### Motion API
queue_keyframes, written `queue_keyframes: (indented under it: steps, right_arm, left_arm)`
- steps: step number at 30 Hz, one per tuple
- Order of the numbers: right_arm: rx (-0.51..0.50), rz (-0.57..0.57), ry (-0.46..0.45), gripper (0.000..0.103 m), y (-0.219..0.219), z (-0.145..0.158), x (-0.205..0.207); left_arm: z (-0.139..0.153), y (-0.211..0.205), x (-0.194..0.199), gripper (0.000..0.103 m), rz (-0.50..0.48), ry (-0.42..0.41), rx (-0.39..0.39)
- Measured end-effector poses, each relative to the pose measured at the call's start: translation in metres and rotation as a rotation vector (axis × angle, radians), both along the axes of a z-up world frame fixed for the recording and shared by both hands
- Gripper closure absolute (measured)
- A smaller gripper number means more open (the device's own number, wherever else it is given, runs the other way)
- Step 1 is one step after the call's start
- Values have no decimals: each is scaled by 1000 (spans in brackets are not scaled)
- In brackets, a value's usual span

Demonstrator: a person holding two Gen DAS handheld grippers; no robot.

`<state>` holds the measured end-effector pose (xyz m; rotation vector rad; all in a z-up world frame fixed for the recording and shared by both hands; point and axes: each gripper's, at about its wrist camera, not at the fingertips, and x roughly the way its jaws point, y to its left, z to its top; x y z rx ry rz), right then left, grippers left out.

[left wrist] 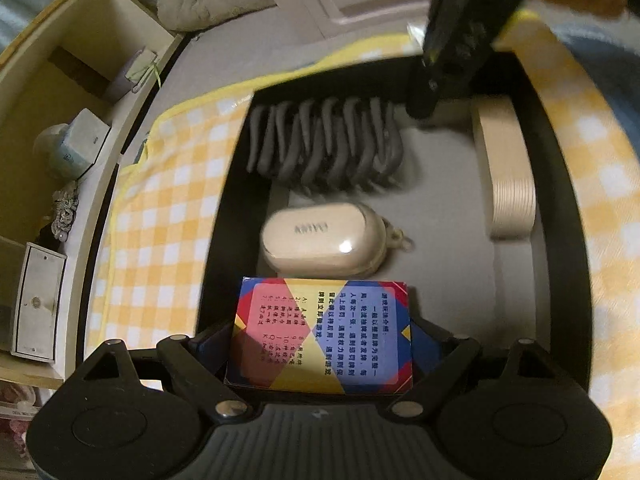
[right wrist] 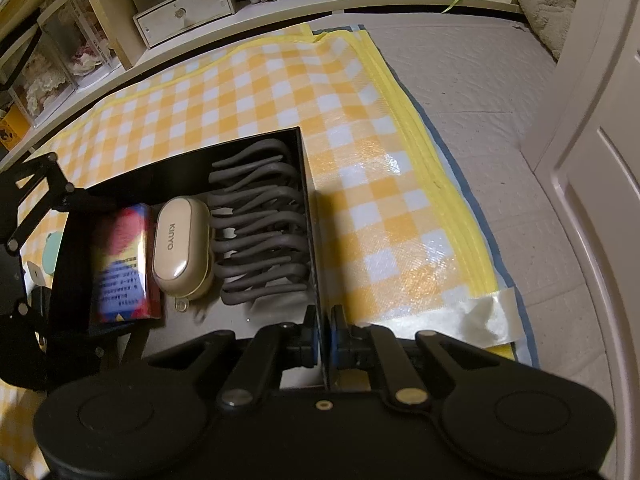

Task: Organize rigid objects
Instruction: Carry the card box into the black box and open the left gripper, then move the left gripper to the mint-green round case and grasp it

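Left hand-held gripper (left wrist: 320,344): its fingers are standing wide apart on both sides of the card box, and they are sitting tight against the box's two sides, holding it.
Card box (left wrist: 320,334): a red, blue and yellow box with small print on top, sitting low at the near end of the tray, just beside the case.
Right hand-held gripper (right wrist: 325,340): its fingers are pressed together, pinching the thin black wall of the tray.
Tray (right wrist: 306,184): a black box with low walls and a grey floor, lying on the cloth.
Case (left wrist: 322,238): a small beige rounded case with a little ring on one end, lying in the tray between the card box and the hooks.
Hooks (left wrist: 326,142): a row of dark grey bent hooks, packed side by side at the far end of the tray.
Round stack (left wrist: 506,168): pale flat discs standing on edge along the tray's right wall.
Cloth (right wrist: 256,84): yellow and white squares, spread flat over the grey floor (right wrist: 472,80).
Shelf (right wrist: 280,4): pale wood, running behind the cloth, holding a small white drawer box (right wrist: 184,10).
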<state>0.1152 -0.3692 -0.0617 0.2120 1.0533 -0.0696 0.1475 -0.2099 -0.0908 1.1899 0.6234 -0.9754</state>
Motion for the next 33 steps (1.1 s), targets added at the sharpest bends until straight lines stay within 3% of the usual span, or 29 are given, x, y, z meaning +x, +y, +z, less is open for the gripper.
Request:
queue_keyframes:
  steps: [9, 18, 28, 33]
  right_arm:
    - [3, -3, 1, 96, 1, 0, 0]
    - [6, -5, 1, 96, 0, 0, 0]
    - [7, -6, 0, 96, -1, 0, 1]
    - [6, -7, 1, 97, -1, 0, 1]
  left_arm:
    - [22, 21, -1, 2, 141, 49, -175]
    - [69, 39, -16, 0, 350, 224, -433]
    - [93, 61, -45, 0, 546, 313, -582]
    - [101, 67, -65, 0, 623, 307, -615]
